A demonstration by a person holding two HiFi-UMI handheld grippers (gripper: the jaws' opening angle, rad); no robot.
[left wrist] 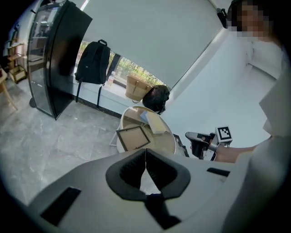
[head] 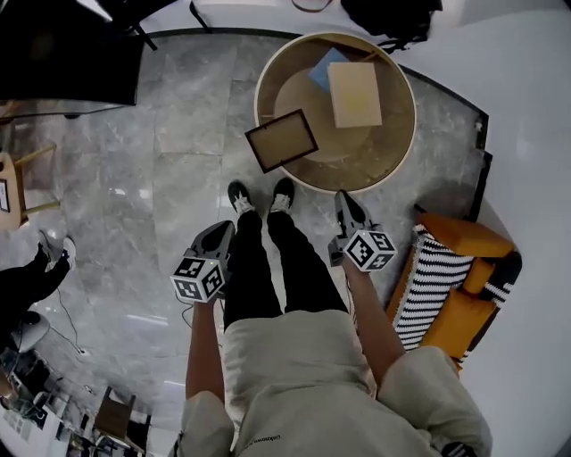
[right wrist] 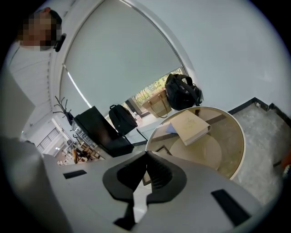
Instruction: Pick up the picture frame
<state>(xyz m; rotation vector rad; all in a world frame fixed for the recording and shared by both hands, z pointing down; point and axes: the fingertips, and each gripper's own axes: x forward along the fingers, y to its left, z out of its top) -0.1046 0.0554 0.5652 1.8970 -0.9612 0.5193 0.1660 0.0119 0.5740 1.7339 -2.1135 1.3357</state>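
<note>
Left tongs [head: 218, 232], right tongs [head: 346, 202] low beside legs [head: 277, 259], angled down toward tabletop [head: 397, 161].
Both pressed together, empty; frame [head: 281, 140] at near-left rim, well apart.

Mostly hidden behind the right gripper [right wrist: 147, 153] in its view: picture frame [right wrist: 160, 148], one corner showing. Half under the box [head: 354, 94]: something flat and blue [head: 321, 67]. Cut off by the head view's top edge: black bag [head: 393, 18].

right gripper [right wrist: 147, 154] jaws together; box [right wrist: 191, 127] on round table [right wrist: 226, 139]
</note>
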